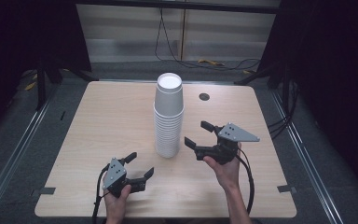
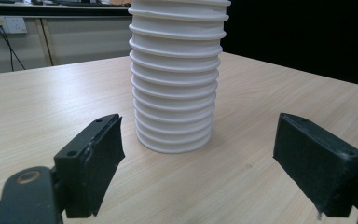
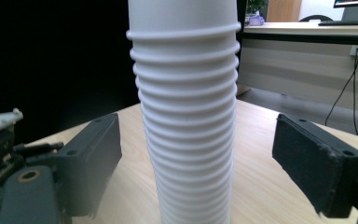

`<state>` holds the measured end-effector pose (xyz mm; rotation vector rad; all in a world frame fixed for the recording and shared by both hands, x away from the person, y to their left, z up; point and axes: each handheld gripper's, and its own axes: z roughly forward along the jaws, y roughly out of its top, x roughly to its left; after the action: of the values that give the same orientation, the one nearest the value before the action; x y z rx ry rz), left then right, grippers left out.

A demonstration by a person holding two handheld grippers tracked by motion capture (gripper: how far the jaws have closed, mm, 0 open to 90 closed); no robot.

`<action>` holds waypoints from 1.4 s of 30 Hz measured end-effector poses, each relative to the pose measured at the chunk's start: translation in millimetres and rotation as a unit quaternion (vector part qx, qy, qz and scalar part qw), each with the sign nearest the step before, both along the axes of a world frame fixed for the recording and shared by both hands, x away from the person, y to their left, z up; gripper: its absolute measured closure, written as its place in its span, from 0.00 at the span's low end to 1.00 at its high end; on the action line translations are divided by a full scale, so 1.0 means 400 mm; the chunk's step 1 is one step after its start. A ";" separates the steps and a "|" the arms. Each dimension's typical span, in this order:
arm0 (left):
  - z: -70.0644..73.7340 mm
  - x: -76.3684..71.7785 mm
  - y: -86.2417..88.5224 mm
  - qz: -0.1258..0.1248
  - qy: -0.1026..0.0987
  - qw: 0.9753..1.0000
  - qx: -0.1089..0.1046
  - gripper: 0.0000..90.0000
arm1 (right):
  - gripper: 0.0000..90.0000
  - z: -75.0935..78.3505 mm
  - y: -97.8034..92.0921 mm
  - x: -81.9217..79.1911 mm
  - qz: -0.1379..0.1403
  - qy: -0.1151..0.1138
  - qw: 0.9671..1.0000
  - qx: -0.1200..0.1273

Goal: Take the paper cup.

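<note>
Currently your cup stack (image 1: 168, 116) stands upright near the middle of the tabletop (image 1: 98, 121), mouths down, well clear of every edge. Your right tongs (image 1: 196, 134) sit just beside the stack's lower half, jaws spread wide and gripping nothing; in the right gripper view the stack (image 3: 186, 121) rises between the two pads, touching neither. Your left tongs (image 1: 140, 165) rest lower, nearer the front edge, also wide open and empty. In the left gripper view the stack (image 2: 176, 79) stands ahead of the pads with bare wood between. Open room: broad bare tabletop left of the stack, a narrower strip on its right up to the right edge. A small dark hole (image 1: 204, 96) sits near the back edge, right of the stack. Your left hand (image 1: 117, 198) lies close to the front edge.
</note>
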<state>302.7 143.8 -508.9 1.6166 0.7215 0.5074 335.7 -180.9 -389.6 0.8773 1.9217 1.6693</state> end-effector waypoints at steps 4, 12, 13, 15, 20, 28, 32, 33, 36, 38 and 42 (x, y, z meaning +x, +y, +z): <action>0.000 0.000 0.001 0.002 -0.001 1.000 0.003 0.17 | 0.16 0.031 0.011 0.015 0.012 -0.003 1.000 -0.006; 0.000 0.001 0.001 0.002 -0.001 1.000 0.002 0.17 | 0.16 0.093 0.030 0.043 0.023 -0.010 0.999 -0.023; 0.000 0.000 -0.002 0.005 0.004 1.000 -0.005 0.17 | 0.16 0.100 0.031 0.047 0.023 -0.010 0.999 -0.023; 0.001 0.002 0.000 0.004 0.002 1.000 0.002 0.17 | 0.16 0.115 0.030 0.055 0.026 -0.016 0.999 -0.017; 0.000 0.001 -0.002 0.002 0.004 1.000 -0.001 0.17 | 0.16 0.152 0.034 0.078 0.054 -0.007 0.998 -0.017; 0.000 0.000 -0.002 0.002 0.003 1.000 -0.001 0.17 | 0.17 0.189 0.059 0.100 0.078 0.001 0.996 -0.032; 0.000 0.002 -0.002 -0.001 0.005 1.000 -0.001 0.18 | 0.17 0.215 0.069 0.116 0.083 0.000 0.996 -0.040; 0.001 0.002 -0.001 -0.001 0.004 1.000 0.002 0.18 | 0.17 0.221 0.070 0.120 0.085 0.002 0.995 -0.044; 0.001 0.002 0.000 -0.001 0.002 1.000 0.005 0.17 | 0.17 0.240 0.073 0.132 0.090 0.002 0.995 -0.050; 0.001 0.002 -0.002 0.000 0.003 1.000 0.001 0.17 | 0.17 0.245 0.074 0.136 0.095 0.006 0.994 -0.055; 0.000 0.000 -0.001 0.001 0.002 1.000 -0.002 0.17 | 0.16 0.265 0.083 0.155 0.101 0.012 0.993 -0.060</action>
<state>302.9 143.3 -508.9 1.6144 0.7269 0.5028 397.7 -147.7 -283.7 0.6799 2.1636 1.6394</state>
